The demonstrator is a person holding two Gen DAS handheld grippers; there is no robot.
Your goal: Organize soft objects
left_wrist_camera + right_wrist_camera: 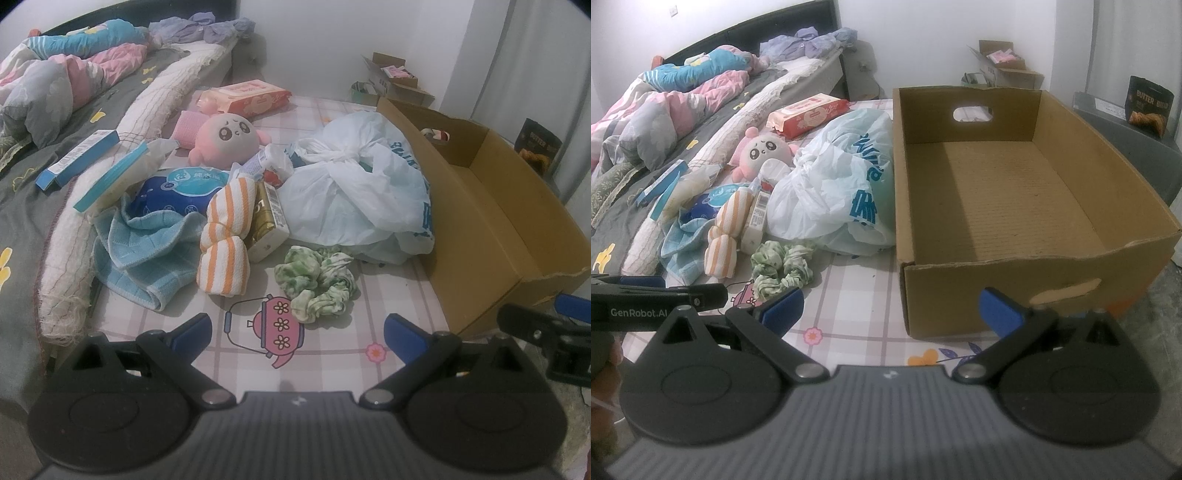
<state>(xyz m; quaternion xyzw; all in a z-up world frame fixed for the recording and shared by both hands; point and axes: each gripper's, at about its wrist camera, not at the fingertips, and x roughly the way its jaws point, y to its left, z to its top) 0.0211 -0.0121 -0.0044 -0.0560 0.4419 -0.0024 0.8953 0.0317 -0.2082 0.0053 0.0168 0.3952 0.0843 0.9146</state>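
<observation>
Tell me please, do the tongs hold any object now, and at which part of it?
Nothing is held. The left tongs and the right tongs are both open and empty, above the patterned cloth, short of the green scrunchies.

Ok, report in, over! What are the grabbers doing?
Both hand-held grippers open, empty. Green scrunchie nearest, untouched. Cardboard box empty. Nothing blocking.

Dim, soft focus, fisheye-warped edges
</observation>
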